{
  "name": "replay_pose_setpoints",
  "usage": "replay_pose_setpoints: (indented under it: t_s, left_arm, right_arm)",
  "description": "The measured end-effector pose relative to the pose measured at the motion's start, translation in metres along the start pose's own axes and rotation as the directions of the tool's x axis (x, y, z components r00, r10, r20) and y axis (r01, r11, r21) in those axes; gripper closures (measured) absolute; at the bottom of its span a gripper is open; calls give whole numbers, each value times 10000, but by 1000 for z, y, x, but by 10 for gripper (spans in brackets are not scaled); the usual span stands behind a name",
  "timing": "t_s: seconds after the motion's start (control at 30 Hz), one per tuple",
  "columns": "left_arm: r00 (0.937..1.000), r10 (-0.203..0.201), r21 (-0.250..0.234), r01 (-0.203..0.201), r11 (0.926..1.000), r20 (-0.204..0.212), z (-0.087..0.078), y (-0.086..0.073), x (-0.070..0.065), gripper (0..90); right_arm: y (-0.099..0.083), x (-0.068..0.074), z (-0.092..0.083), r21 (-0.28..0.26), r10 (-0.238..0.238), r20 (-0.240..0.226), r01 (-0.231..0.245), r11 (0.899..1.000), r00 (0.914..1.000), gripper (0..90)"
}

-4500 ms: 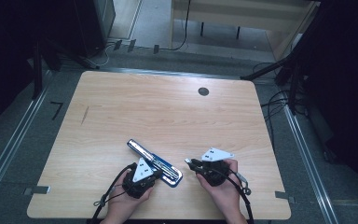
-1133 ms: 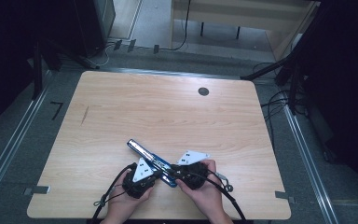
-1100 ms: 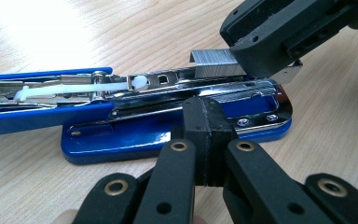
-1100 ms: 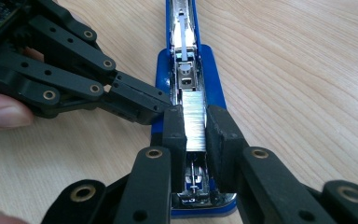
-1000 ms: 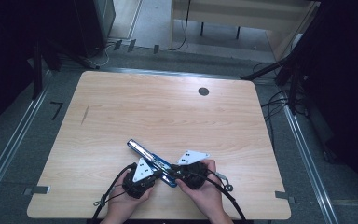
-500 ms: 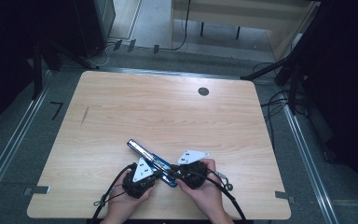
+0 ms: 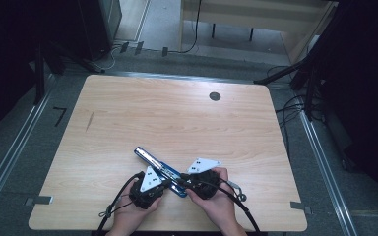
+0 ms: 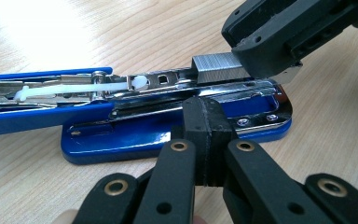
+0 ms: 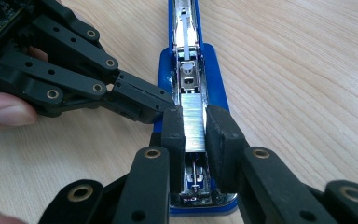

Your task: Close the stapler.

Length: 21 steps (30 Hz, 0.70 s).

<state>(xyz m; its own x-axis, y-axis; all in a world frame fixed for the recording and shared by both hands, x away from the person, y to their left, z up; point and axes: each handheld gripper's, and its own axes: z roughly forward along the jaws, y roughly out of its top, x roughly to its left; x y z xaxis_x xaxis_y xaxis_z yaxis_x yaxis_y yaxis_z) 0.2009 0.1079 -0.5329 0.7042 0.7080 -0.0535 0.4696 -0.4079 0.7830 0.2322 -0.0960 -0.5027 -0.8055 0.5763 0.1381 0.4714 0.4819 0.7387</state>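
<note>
High view: opened blue stapler [image 7: 158, 167] lies diagonally, top far-left; right tongs [image 7: 181, 181] grip staples [image 9: 193, 122], left tongs [image 7: 170, 181] closed

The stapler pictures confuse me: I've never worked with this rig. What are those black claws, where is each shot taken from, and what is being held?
No robot here: a person holds a two-jaw tool in each hand. The high view looks down on a wooden table; the left gripper and the right gripper meet over a blue stapler, which lies opened out flat.

The other two pictures come from cameras riding on the grippers, looking along their own black jaws. In the right gripper view, the right gripper clasps a strip of staples over the stapler's metal channel. In the left gripper view, the left gripper is shut with nothing between its jaws, its tip against the stapler's base, apparently steadying it.
</note>
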Motion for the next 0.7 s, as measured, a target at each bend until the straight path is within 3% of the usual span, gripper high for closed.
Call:
replay_pose_setpoints:
  t_s: [0.7]
  left_arm:
    - [10000,-23,-17,23,10000,2,0,0,0,900]
  right_arm:
    - [1,2,-3,-43,-60,121,60,10000,9999,790]
